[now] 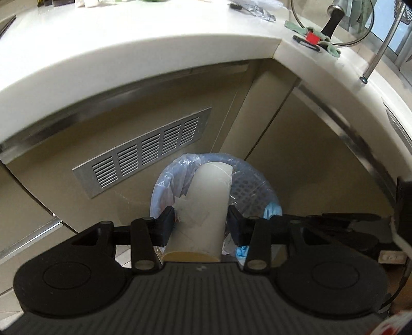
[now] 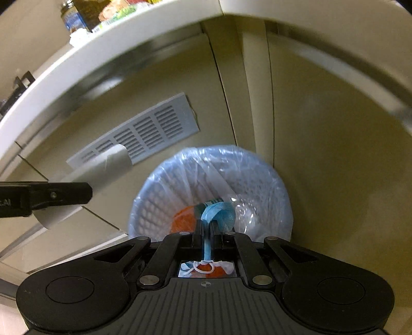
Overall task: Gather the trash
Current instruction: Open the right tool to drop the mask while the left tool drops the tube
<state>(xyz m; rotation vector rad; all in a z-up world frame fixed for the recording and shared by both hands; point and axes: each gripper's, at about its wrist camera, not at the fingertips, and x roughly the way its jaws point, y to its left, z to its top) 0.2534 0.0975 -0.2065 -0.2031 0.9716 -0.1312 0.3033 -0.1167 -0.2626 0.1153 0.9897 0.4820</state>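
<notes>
**Both tongs holding trash over the lined bin**

Beige cabinet fronts are closing off a corner under a white surface [image 1: 128,59], with a grey vent grille [image 1: 144,165] set into the left-hand panel.

Nearest the left camera, the left tongs [image 1: 200,221] are gripping a cardboard tube [image 1: 206,203] across its middle, the pads pressing its two sides at a part-open spread. Scraps of paper are clinging to the tube's near side. The tube is pointing forward and down, its far end lying over the rim of the waste bin [image 1: 257,188] in this view; from the right camera the same tube [image 2: 103,170] is showing to the left of the bin, held by the left tongs [image 2: 64,195].

Nearest the right camera, the right tongs [image 2: 207,229] are pinched fully together on a blue face mask [image 2: 216,211], its white ear loop dangling below the fingers. The mask is hanging over the open mouth of the bin [image 2: 267,180], a perforated basket lined with a clear plastic bag, with something orange lying inside.

Farther off, on the surface at right, a glass pot lid [image 1: 332,23] is leaning beside a green cloth [image 1: 301,28].
</notes>
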